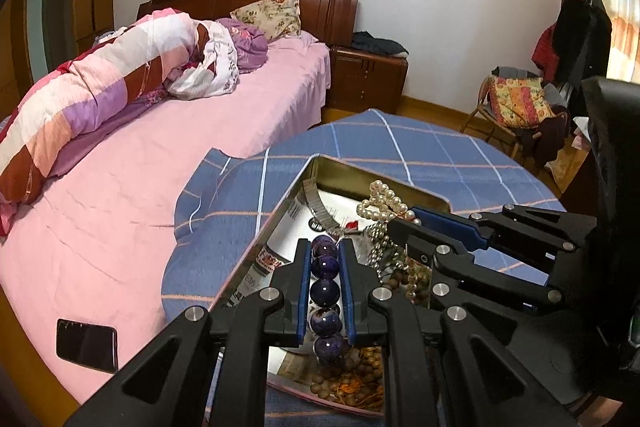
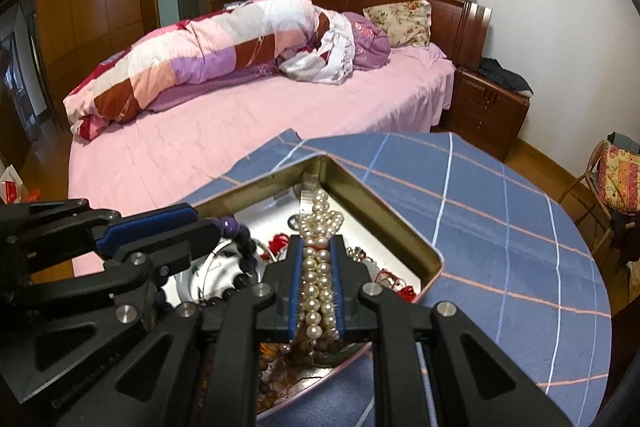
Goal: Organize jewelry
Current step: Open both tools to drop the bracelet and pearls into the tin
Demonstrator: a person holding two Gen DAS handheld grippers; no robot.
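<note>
A shallow metal tin [image 1: 280, 211] [image 2: 384, 211] full of jewelry sits on a blue checked cloth. My left gripper [image 1: 325, 247] is shut on a purple bead bracelet [image 1: 325, 291], whose large beads line up between the blue pads, just above the tin's left half. My right gripper [image 2: 317, 243] is shut on a pearl necklace [image 2: 318, 283]; loose pearl loops [image 1: 384, 205] bunch past its fingertips over the tin. Each gripper shows in the other's view: the right one [image 1: 404, 227] at right, the left one [image 2: 208, 223] at left with the purple beads [image 2: 240, 239].
The tin also holds a metal watch band [image 1: 318, 205], brown wooden beads [image 1: 352, 379], silver beads and red cord [image 2: 400, 287]. The cloth [image 2: 500, 247] covers a round table beside a pink bed [image 1: 120, 195]. A black phone [image 1: 86, 345] lies on the bed's near edge.
</note>
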